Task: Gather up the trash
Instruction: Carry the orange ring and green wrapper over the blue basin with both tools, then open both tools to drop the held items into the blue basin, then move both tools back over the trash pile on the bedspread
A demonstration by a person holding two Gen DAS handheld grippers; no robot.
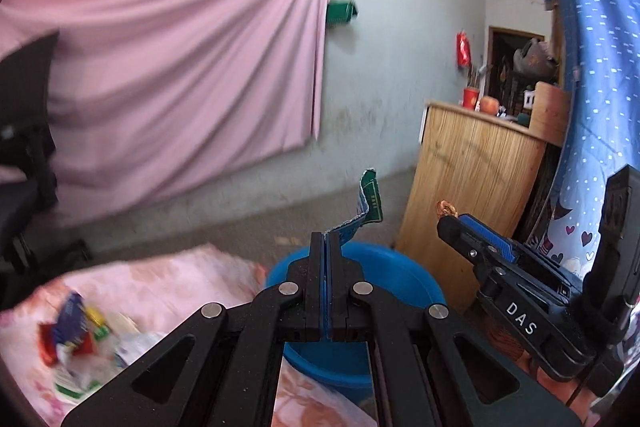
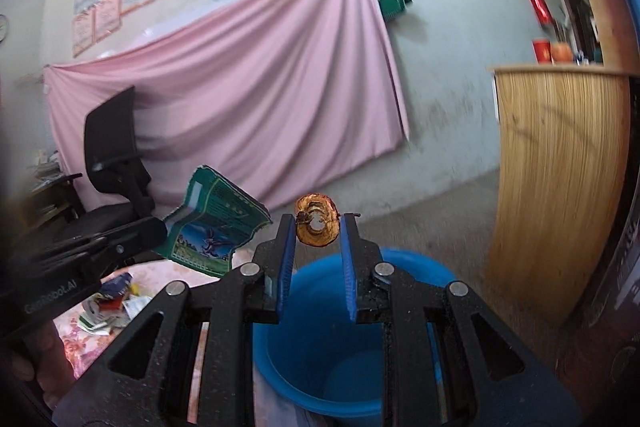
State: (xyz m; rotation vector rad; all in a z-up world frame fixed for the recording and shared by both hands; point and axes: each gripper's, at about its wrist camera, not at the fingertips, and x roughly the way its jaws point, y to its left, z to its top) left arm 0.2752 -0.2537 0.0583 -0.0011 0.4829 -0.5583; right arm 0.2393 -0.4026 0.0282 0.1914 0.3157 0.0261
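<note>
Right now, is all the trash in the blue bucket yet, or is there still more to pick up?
Not yet. The blue bucket looks empty inside as far as it shows. The left gripper is pinching a green wrapper, and the right gripper holds a brown curled peel above the bucket; neither is dropped. A pile of wrappers waits on the pink flowered cloth.

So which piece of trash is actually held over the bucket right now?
The brown dried fruit ring in the right gripper, above the blue bucket. The left gripper's green wrapper hangs beside it.
</note>
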